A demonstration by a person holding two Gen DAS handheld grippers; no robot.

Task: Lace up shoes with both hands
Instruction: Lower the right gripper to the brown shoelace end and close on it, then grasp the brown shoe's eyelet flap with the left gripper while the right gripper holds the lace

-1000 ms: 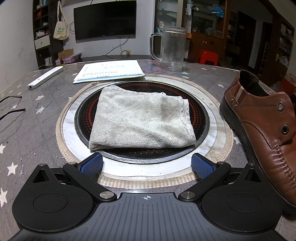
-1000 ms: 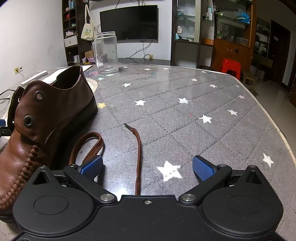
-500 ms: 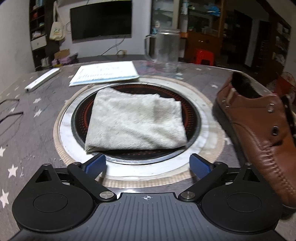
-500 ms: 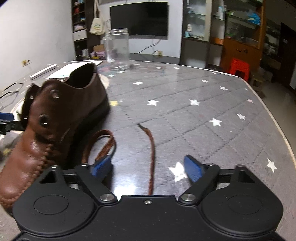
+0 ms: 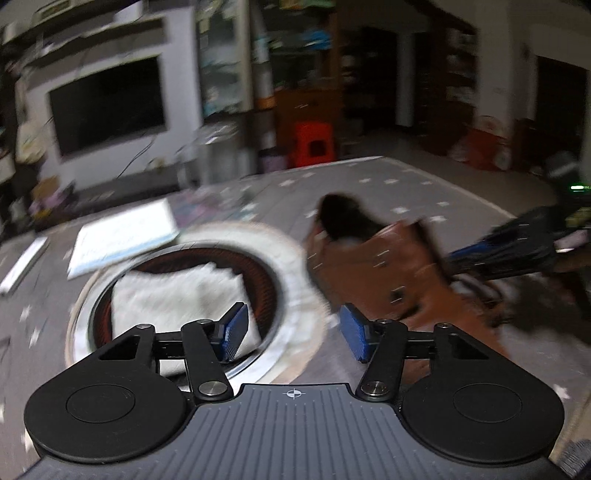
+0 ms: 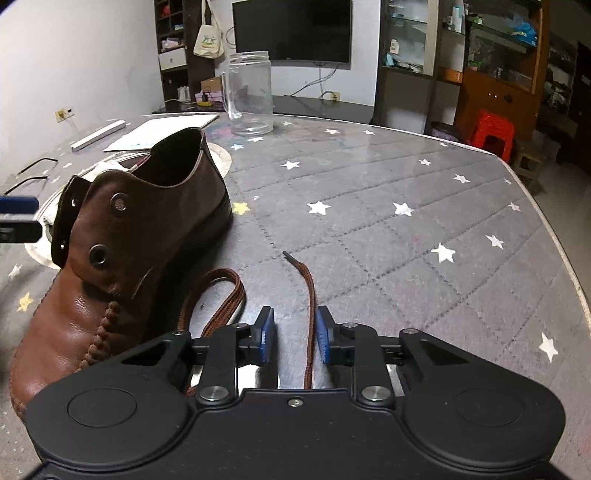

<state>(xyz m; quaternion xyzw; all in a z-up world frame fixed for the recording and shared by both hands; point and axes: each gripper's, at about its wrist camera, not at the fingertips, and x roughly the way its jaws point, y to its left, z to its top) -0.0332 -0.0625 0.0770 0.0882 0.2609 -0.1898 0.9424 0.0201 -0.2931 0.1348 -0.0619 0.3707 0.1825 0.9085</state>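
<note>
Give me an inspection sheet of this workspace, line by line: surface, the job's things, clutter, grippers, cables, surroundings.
Surface: grey star-patterned table.
Job's things: brown shoe, eyelets unlaced; brown lace lying loose beside it.
Clutter: glass jar, paper sheet, towel on a round hob.
Grippers: right hand-held gripper closing, lace between its jaws; left hand-held gripper closing on nothing.
Cables: black cable at the table's left edge.
Surroundings: television, red stool.

Both wrist cams forward-down; share shoe [image 6: 122, 258], left blurry.
</note>
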